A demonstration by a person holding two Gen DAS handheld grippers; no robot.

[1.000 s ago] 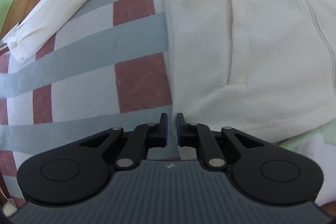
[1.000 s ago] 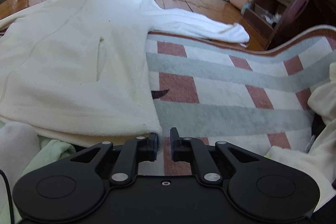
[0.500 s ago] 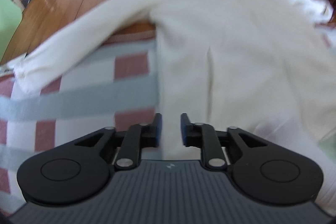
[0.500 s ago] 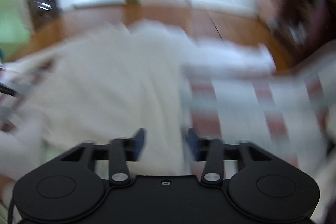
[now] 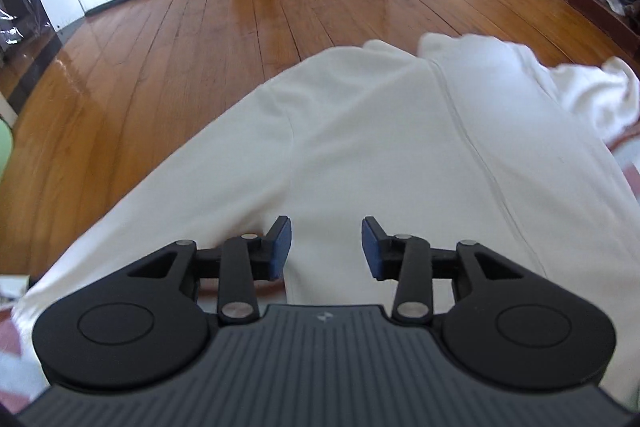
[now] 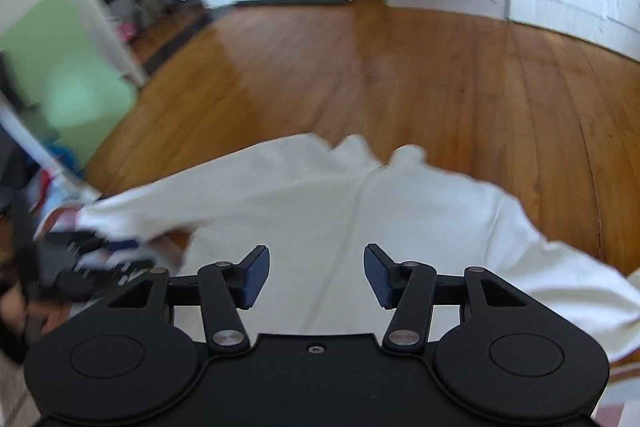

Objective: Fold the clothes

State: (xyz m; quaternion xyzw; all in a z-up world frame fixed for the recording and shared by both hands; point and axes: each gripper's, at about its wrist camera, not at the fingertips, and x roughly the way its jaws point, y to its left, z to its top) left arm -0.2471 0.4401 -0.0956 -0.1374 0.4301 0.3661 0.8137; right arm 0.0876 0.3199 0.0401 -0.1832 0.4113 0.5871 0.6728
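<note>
Cream zip-front fleece jacket (image 5: 400,155) spread flat, collar end toward the wooden floor (image 5: 200,39), one sleeve (image 5: 160,211) trailing off to the left and the other (image 6: 568,267) reaching right, a corner of checked red-and-white cloth (image 5: 630,163) showing beside it. Left gripper (image 5: 326,245) above the jacket near the armpit seam, jaws wide apart with blue pads (image 5: 280,247) clear of the fabric and nothing held. Right gripper (image 6: 316,281) over the zip line (image 6: 352,227), jaws likewise spread wide and empty, a blurred dark shape at its left too smeared to identify.
</note>
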